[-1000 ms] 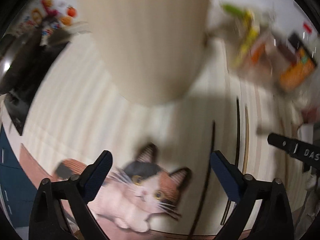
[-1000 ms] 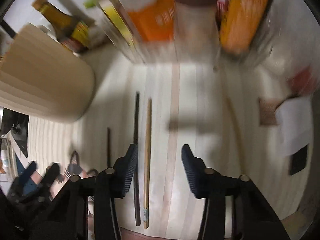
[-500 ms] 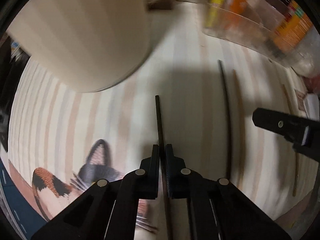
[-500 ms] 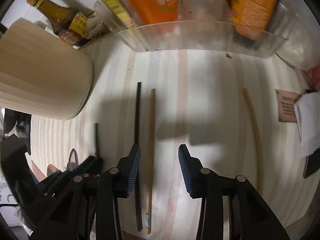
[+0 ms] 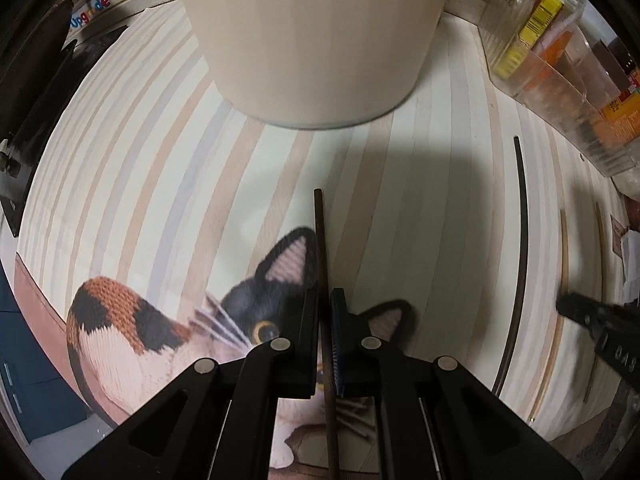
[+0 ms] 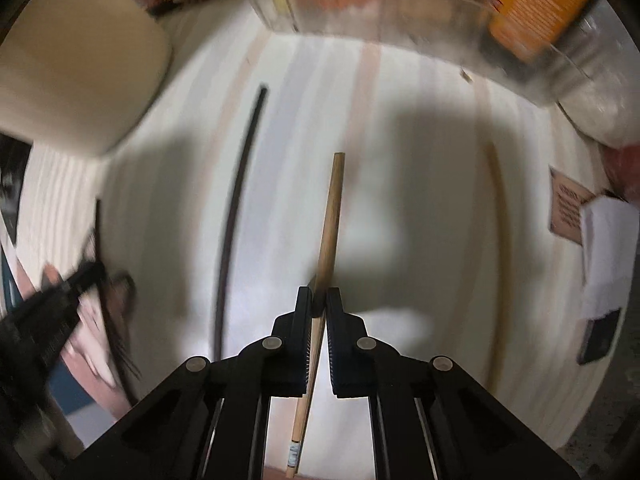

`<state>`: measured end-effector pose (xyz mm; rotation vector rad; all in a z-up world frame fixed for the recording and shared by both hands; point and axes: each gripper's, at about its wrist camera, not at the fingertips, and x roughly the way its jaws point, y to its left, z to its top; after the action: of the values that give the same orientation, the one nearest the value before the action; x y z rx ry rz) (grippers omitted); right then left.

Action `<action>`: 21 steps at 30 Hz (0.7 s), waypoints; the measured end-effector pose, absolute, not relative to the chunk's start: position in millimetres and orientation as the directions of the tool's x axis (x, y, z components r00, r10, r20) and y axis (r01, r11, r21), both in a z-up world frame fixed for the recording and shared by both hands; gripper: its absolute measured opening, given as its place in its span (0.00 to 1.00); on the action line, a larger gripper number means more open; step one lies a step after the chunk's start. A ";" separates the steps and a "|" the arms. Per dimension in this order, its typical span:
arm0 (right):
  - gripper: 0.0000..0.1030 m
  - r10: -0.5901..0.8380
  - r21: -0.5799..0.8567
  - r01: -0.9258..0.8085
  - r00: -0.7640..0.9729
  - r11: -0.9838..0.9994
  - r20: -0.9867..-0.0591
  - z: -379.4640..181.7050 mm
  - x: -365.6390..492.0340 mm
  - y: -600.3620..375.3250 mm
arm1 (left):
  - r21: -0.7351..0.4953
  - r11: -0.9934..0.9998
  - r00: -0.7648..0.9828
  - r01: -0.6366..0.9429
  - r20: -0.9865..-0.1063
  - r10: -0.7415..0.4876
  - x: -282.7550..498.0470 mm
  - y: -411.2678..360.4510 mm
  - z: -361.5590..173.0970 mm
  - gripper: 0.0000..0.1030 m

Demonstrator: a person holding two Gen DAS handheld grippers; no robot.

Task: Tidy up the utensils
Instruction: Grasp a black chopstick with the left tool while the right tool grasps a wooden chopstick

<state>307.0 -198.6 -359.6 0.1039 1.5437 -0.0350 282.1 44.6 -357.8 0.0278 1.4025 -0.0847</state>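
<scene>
On the striped bench [image 5: 160,184], our left claw [image 5: 325,312] is clamped on a dark chopstick [image 5: 320,240] over a cat-print mat [image 5: 132,332]. A second dark chopstick [image 6: 236,200] lies between. Our right claw [image 6: 319,304] pinches a light wooden chopstick [image 6: 332,216].

Pale wooden chopstick [image 6: 330,220] looks matt; the dark chopstick [image 5: 322,264] smooth. The striped surface [image 5: 400,208] seems satin laminate, the bin [image 5: 560,96] clear glossy plastic.
</scene>
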 end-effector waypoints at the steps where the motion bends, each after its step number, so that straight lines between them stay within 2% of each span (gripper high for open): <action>1: 0.07 0.037 0.038 0.074 0.016 0.997 -0.999 -359.7 300.9 -199.6 | -0.032 0.996 0.167 0.077 -0.985 -0.045 268.2 47.7 -356.9 0.04; 9: 0.07 -0.030 -0.030 0.031 -0.005 0.999 -1.000 -360.1 290.6 -191.9 | -0.035 0.996 0.166 0.088 -0.985 -0.049 238.0 56.9 -350.6 0.04; 21: 0.08 -0.060 -0.060 0.037 -0.022 0.997 -0.998 -363.5 292.9 -180.8 | -0.033 0.994 0.158 0.107 -0.986 -0.050 261.1 49.5 -356.5 0.04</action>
<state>292.9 -180.8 -363.5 -0.0175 1.5906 -0.0773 261.1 49.5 -356.5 0.0478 1.4076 -0.1125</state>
